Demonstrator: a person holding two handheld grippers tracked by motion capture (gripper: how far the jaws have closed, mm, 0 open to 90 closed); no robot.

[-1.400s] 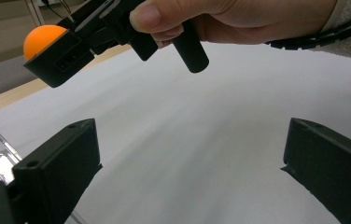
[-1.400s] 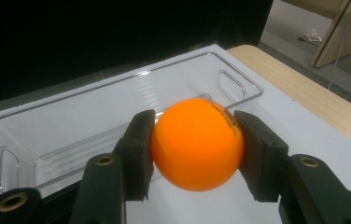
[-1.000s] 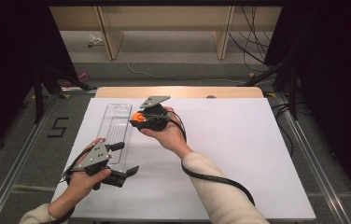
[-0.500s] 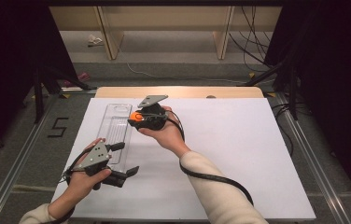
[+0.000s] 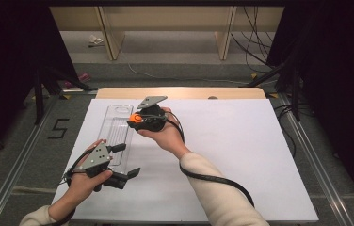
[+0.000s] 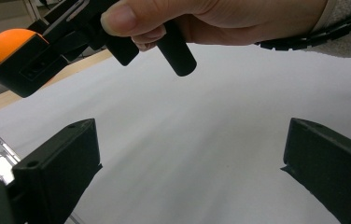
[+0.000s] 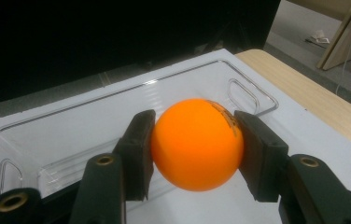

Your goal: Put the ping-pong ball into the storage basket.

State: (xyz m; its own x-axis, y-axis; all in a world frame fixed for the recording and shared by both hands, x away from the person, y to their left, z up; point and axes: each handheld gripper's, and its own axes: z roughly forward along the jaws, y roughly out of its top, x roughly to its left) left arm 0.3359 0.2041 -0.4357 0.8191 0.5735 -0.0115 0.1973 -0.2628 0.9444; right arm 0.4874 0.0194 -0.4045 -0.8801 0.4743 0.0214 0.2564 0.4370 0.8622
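An orange ball sits squeezed between the two black jaws of my right gripper, which is shut on it. In the high view that gripper holds the orange ball over the right edge of a clear plastic tray lying lengthwise on the white table sheet. My left gripper rests low at the tray's near end with its jaws wide apart and nothing between them. The left gripper view shows its own two jaws spread over bare white sheet, with the right gripper and the ball above at the upper left.
The white sheet covers the table, with a wooden strip along its far edge. A black cable trails from the right gripper along the sleeve. Metal rails flank the table; wooden shelving stands behind.
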